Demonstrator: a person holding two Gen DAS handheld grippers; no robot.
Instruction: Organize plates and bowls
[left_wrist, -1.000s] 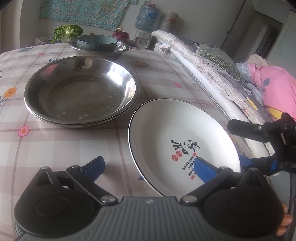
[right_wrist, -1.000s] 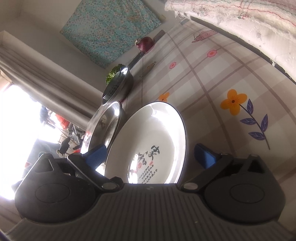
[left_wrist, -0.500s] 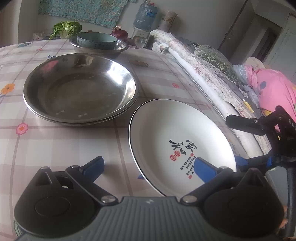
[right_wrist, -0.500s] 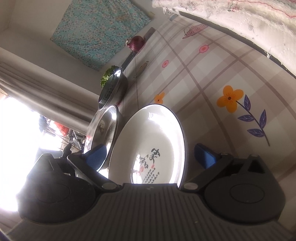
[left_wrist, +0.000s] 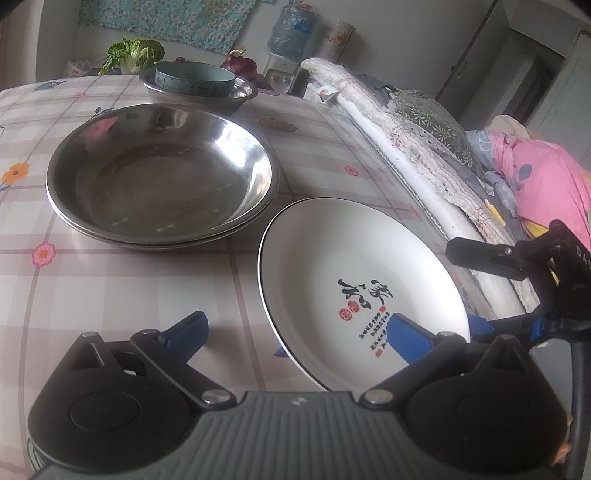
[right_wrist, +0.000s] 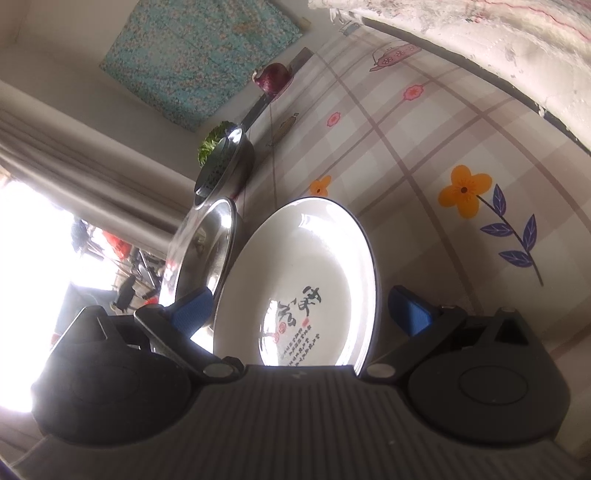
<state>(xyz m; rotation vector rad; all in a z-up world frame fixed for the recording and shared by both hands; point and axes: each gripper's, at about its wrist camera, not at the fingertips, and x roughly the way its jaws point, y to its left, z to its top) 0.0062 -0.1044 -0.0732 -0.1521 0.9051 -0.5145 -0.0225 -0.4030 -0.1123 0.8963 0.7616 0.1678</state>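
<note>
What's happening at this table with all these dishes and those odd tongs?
A person is tidying dishes with a pair of tongs in each hand. The right tongs are open, one finger on each side of the near edge of the white plate, which has not been gripped. The left tongs are open too and hold nothing. Beside the plate are stacked steel plates, and farther back a blue bowl sits inside a steel bowl on the checked tablecloth.
</note>
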